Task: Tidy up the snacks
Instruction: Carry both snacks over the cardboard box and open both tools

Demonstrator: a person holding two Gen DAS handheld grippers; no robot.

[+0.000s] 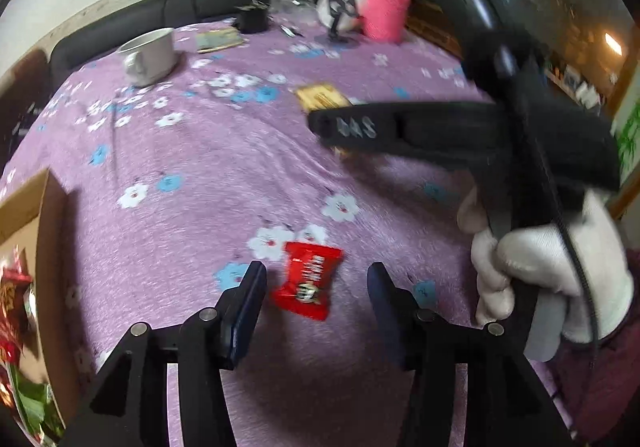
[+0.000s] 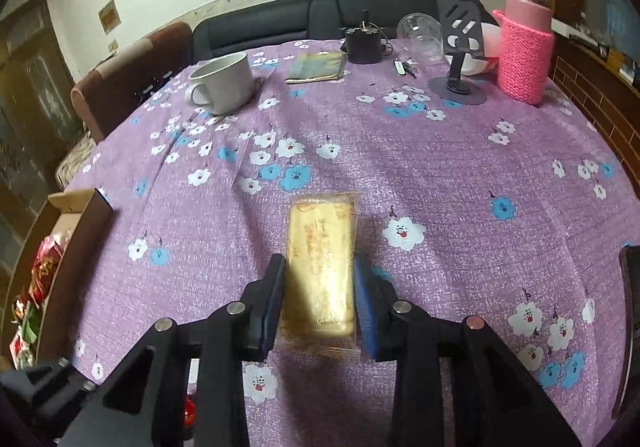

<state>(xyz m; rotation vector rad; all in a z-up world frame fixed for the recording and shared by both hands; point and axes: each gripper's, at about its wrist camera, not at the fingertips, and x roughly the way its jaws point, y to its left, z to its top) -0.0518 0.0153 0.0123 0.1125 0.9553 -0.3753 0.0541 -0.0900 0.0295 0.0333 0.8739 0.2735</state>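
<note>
A red wrapped candy (image 1: 307, 279) lies on the purple flowered tablecloth between the open fingers of my left gripper (image 1: 318, 283), not gripped. My right gripper (image 2: 320, 279) is shut on a yellow wrapped cake bar (image 2: 322, 267), its pads pressing both long sides. In the left wrist view the right gripper's body (image 1: 420, 131) hangs over the table, held by a white-gloved hand (image 1: 540, 271), with the cake bar (image 1: 322, 97) showing behind it. A cardboard box (image 2: 76, 231) with red and green snack packs stands at the left edge; it also shows in the left wrist view (image 1: 36, 231).
At the far side stand a grey mug (image 2: 224, 83), a flat gold packet (image 2: 318, 67), a black pot (image 2: 363, 43), a clear plastic cup (image 2: 420, 33), a phone stand (image 2: 458, 59) and a pink-sleeved bottle (image 2: 524, 47). A sofa and a brown chair lie beyond.
</note>
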